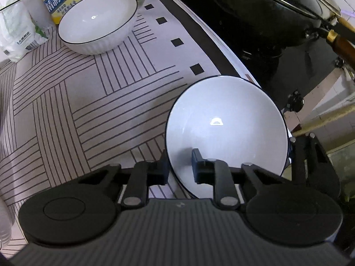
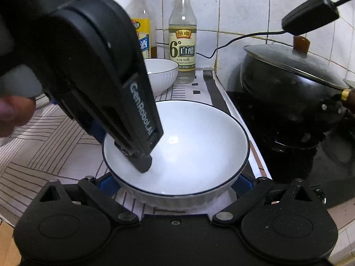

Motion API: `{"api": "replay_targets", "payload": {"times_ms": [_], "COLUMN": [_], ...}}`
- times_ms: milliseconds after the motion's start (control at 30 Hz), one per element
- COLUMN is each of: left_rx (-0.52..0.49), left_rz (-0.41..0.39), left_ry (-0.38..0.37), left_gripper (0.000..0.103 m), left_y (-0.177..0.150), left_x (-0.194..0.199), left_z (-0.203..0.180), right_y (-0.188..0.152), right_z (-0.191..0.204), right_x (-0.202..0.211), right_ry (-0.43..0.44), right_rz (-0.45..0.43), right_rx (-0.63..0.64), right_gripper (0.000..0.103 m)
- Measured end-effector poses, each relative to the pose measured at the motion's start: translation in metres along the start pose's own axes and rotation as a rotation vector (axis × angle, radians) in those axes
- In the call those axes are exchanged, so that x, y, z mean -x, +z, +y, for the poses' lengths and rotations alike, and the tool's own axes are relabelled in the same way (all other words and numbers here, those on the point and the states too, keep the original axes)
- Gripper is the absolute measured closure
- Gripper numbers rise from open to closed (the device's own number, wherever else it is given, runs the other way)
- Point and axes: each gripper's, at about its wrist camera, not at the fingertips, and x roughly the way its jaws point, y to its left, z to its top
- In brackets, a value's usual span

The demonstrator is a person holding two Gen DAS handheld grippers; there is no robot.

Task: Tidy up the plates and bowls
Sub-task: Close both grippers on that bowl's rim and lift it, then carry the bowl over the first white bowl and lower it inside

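1. The left gripper pinches the near bowl by its rim, one finger inside and one outside.
2. The right gripper spreads wide around that bowl's base.
3. Two bowls: the second bowl sits at eleven o'clock on the mat.
4. Two bottles and one wok.

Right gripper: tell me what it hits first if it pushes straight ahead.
The right gripper stands open around the near white dark-rimmed bowl, so it meets that bowl's ribbed wall at once. The left gripper, clamped on the bowl's rim, comes next.
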Motion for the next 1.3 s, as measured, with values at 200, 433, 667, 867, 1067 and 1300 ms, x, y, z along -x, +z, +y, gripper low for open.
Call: {"api": "replay_targets", "payload": {"times_ms": [200, 433, 667, 867, 1067, 1300], "left_rx": [-0.007, -0.009, 0.032, 0.095, 0.143, 0.222], "left_rz": [0.019, 0.024, 0.003, -0.04, -0.088, -0.104], "left_ry": [-0.007, 0.01, 0.013, -0.006, -0.022, 0.021], "left_gripper": [0.089, 0.089, 0.089, 0.09, 0.089, 0.09], "left_y": [0.002, -0.003, -0.014, -0.029, -0.042, -0.063], "left_x": [0.002, 0.015, 0.042, 0.077, 0.11, 0.142], "left_z": [0.005, 0.013, 0.027, 0.045, 0.072, 0.115], "right_y": [0.002, 0.011, 0.021, 0.036, 0.051, 0.074], "right_z": [-0.004, -0.004, 0.01, 0.024, 0.044, 0.076], "right_x": [-0.002, -0.001, 0.016, 0.037, 0.058, 0.058], "right_ry": [0.013, 0.05, 0.081, 0.126, 0.166, 0.28], "right_rz": [0.012, 0.036, 0.029, -0.006, -0.073, -0.102], "right_rx": [-0.021, -0.052, -0.036, 0.016, 0.098, 0.172], "right_gripper": [0.003, 0.003, 0.003, 0.003, 0.003, 0.003]}}
